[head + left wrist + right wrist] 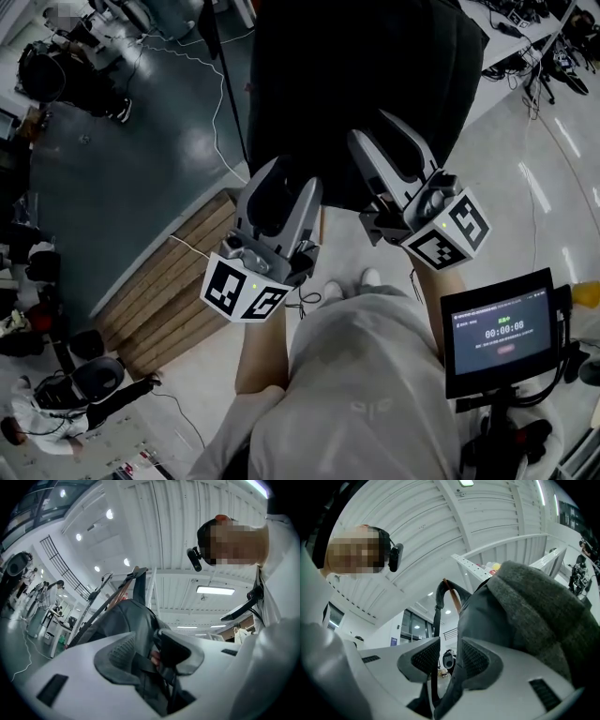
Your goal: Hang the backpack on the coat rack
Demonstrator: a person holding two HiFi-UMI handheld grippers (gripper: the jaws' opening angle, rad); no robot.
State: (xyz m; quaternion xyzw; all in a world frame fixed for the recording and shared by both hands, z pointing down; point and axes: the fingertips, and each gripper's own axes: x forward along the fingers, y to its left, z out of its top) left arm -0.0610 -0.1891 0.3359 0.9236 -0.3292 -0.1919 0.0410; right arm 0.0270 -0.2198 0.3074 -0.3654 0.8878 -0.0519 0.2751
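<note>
Black backpack ×1, 12 o'clock | tools ×2: left tool pinching strap; right tool pinching backpack edge | screen ×1, 4 o'clock

Head view: even, moderately bright indoor light. The pale floor carries white streaks of glare from overhead. The backpack registers as a near-black mass with little detail. The monitor screen glows and its digits are sharp. Shadows are soft throughout. Left gripper view: heavy fisheye with black vignette in every corner, and the ribs of the ceiling are bowed. The panel light and spot lamps are blown out to white. The left tool is close to the lens and slightly soft. Right gripper view: the same circular distortion and dark corners under a bright white ceiling. One lamp is clipped at the top edge, and the backpack fabric is backlit, dull grey.
</note>
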